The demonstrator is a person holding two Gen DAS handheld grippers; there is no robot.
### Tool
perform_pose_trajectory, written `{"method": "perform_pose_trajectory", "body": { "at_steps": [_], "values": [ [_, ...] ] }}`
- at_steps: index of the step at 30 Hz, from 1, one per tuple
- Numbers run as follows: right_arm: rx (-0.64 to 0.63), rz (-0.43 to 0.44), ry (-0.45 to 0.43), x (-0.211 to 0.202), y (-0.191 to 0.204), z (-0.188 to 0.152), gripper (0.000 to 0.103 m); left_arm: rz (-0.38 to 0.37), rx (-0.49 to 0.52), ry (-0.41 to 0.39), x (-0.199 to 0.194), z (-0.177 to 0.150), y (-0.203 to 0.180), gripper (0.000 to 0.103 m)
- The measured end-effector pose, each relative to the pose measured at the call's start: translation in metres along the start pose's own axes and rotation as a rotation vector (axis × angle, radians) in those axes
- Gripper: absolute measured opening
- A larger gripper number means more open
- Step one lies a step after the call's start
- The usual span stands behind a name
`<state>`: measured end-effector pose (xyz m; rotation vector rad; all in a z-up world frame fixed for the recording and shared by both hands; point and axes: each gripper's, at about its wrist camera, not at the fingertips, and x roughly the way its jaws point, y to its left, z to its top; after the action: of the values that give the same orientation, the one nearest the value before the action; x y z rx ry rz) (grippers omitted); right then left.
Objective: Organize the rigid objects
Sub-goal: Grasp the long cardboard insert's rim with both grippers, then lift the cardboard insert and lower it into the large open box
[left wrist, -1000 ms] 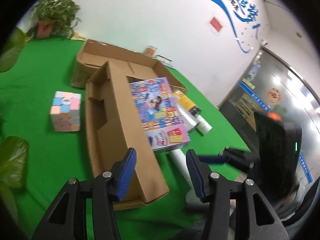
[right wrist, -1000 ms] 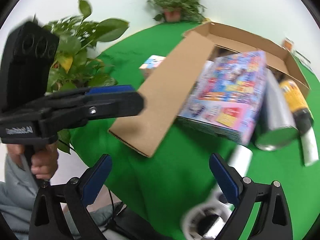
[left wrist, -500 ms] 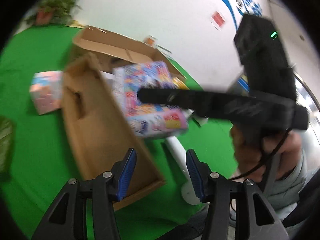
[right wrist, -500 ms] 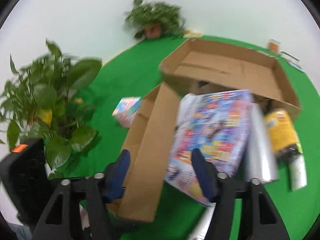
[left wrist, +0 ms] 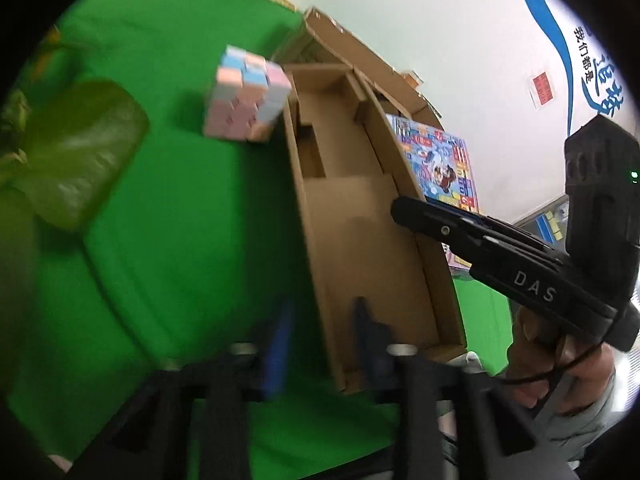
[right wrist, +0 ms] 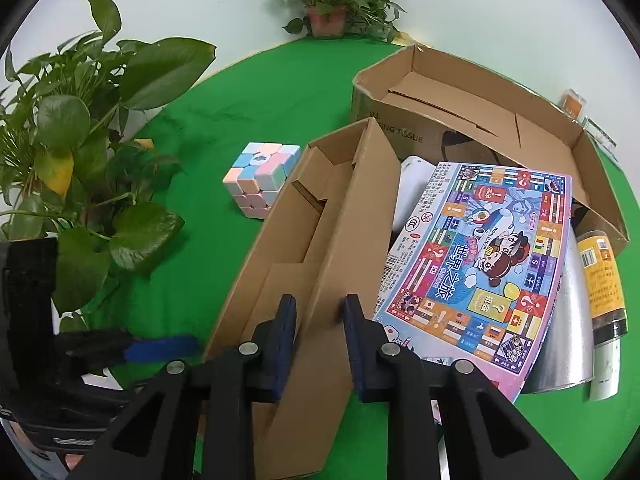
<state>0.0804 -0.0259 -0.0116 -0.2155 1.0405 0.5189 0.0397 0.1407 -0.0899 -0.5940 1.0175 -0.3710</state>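
Right wrist: jaws astride cardboard tray (right wrist: 320, 248) wall.
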Motion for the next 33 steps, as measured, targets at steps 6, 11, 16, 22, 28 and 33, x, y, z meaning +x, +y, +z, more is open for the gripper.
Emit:
{"method": "perform_pose_trajectory", "body": {
  "at_steps": [6,11,16,22,28,33],
  "values": [
    [-0.011,-0.027,0.004,0.003,0.003,-0.001,0.023,0.089,0.036,-0.027,-0.004,-0.005,-0.015,0.009],
    [0.032,0.014,-0.043,-0.009,-0.002,-0.001,0.017,0.209,0.142,-0.137,-0.027,-0.004,-0.045,0.01],
    [0.073,0.049,-0.198,-0.058,-0.014,0.013,0.017,0.249,0.246,-0.244,-0.059,0.008,-0.082,0.01],
    [0.081,0.027,-0.359,-0.115,-0.047,0.057,0.017,0.229,0.358,-0.358,-0.079,0.064,-0.144,0.01],
    [0.115,0.036,-0.418,-0.142,-0.102,0.133,0.017,0.259,0.447,-0.426,-0.075,0.143,-0.192,0.009],
    [0.156,0.064,-0.396,-0.13,-0.143,0.2,0.016,0.295,0.452,-0.405,-0.058,0.214,-0.204,0.009]
  ]
}}
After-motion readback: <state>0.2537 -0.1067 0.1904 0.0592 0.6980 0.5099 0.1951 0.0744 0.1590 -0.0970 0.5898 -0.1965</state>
